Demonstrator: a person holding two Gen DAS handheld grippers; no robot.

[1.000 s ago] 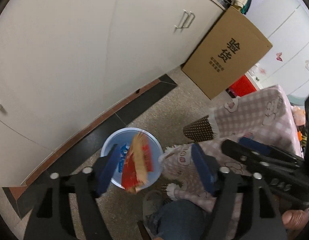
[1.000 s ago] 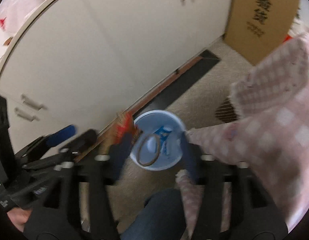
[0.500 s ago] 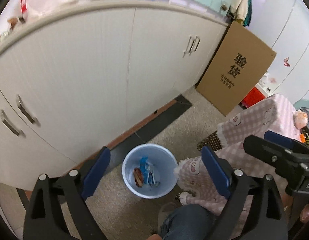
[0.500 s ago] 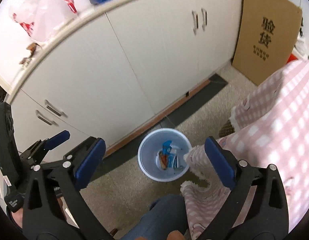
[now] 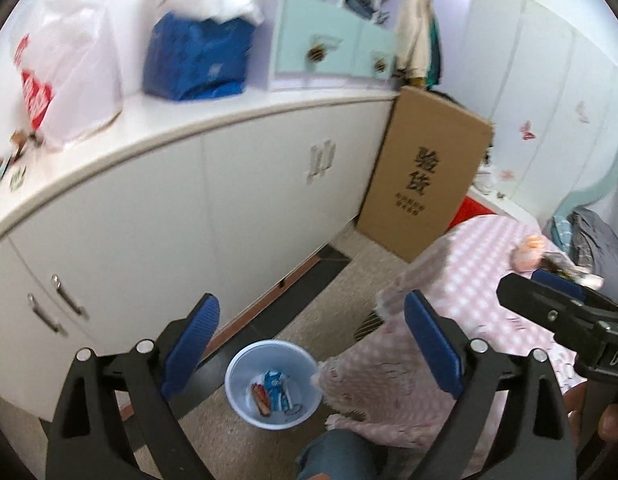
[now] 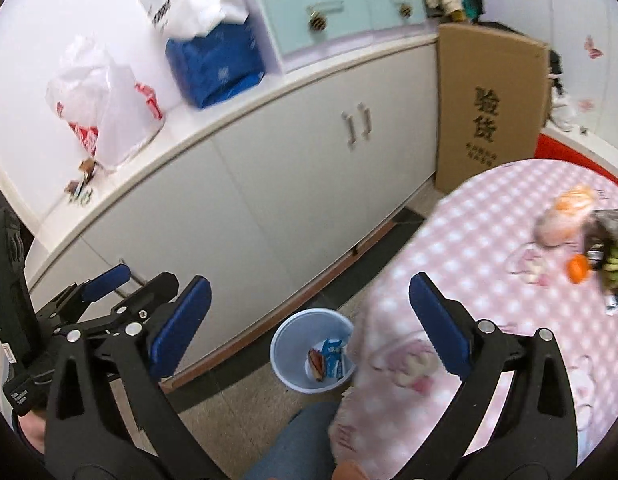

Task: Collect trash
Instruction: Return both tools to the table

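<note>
**Now both grippers hang empty above the bin**

Below, the pale blue trash bin [image 5: 273, 384] stands upright on the speckled floor [image 5: 237, 444], mouth facing up, just beside the hanging edge of the pink checked tablecloth [image 5: 469, 280] and near the foot of the white cabinet [image 5: 189, 216]. Inside lie a red wrapper [image 5: 260, 398] and a blue-and-white wrapper [image 5: 277, 389], side by side, their long axes running roughly from the bin's near wall towards its far wall.

The left gripper [image 5: 311, 350] has its blue fingers [image 5: 189, 344] spread wide with nothing between them; the right gripper [image 6: 309, 326] is likewise spread wide and empty.

A second ago the red wrapper was dropping between the left fingers just over the bin. Since then both views have pulled up and back: the bin looks smaller, and the bench top with its white plastic bag [image 5: 69, 80] and blue package [image 5: 197, 60] has come into view. The cardboard box [image 5: 425, 176] leans against the cabinet's end.
</note>
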